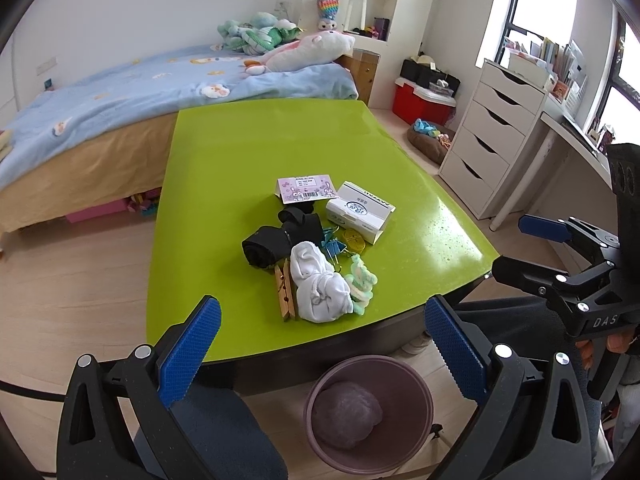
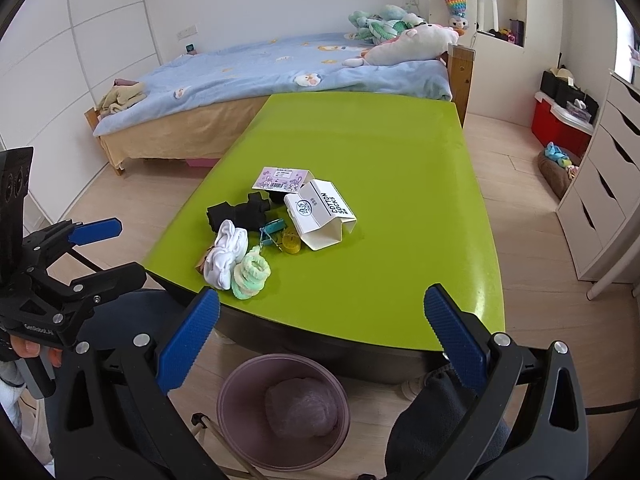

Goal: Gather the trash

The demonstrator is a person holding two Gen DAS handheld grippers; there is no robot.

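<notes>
Bed point(image 2: 280, 64), white drawers point(image 1: 488, 136), window point(image 1: 532, 4)

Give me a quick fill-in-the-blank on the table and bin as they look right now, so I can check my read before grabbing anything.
1. The pile of items sits on a table whose top is ____.
2. The white box is printed with the words COTTON ____.
3. The bin stands on the ____, below the table's near edge.
4. The left claw and the right claw both hold ____.

Missing words: green; SOCKS; floor; nothing
</notes>
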